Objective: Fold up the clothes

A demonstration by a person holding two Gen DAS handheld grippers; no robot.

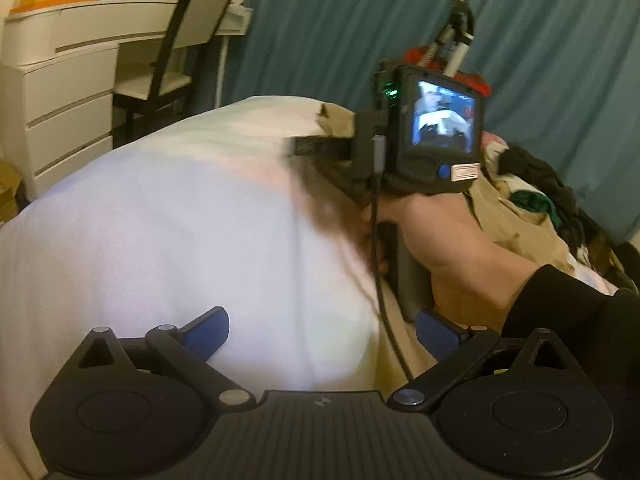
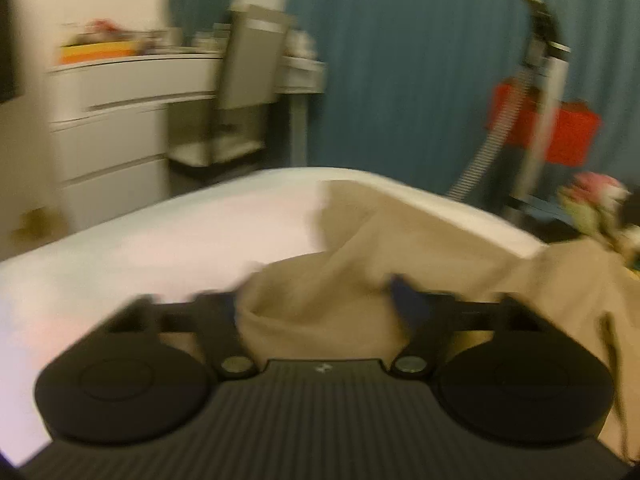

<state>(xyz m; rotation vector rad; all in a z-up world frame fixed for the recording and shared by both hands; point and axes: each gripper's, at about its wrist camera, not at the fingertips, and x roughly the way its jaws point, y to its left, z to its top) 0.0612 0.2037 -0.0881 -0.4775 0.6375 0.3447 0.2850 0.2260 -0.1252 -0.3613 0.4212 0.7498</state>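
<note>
Left gripper (image 1: 322,330) wide open, right gripper (image 2: 320,300) seemingly pinching beige garment (image 2: 360,248)

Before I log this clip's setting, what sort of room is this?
Most likely a bedroom: a bed with a white sheet, a white chest of drawers beside a chair, and a pile of clothes on the bed.

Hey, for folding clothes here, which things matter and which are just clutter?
For the job:
- beige garment
- clothes pile
- right tongs, gripping the garment
- left tongs, open
- bed

Lying about:
- chair
- drawers
- vacuum cleaner
- curtain
</note>
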